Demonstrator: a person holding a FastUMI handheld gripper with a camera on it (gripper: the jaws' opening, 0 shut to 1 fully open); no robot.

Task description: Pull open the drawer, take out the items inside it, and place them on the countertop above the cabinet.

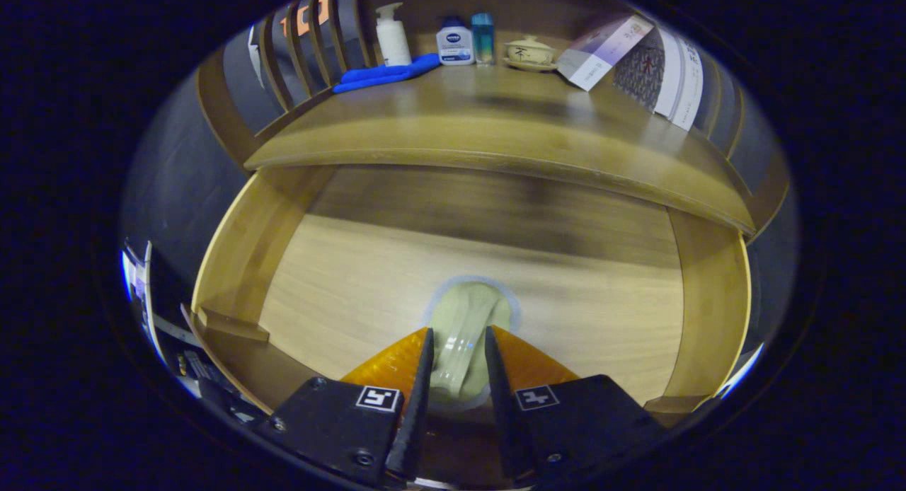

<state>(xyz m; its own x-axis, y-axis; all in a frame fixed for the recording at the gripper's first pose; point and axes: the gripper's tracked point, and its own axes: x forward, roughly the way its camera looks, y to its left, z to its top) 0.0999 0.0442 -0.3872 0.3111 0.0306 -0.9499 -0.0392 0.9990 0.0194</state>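
Tongs (456,349) down inside the open drawer (354,279), fingers straddling a pale ceramic spoon (463,335) lying on the drawer floor; whether they press it yet, cannot tell. Risk: spoon is glossy and curved, could slip or pivot out if nipped off-centre, or clip the desk (495,137) edge overhanging on the lift. Desk back row crowded: blue cloth (386,73), pump bottle (391,35), lidded cup (529,52), leaflets (601,49); front part bare
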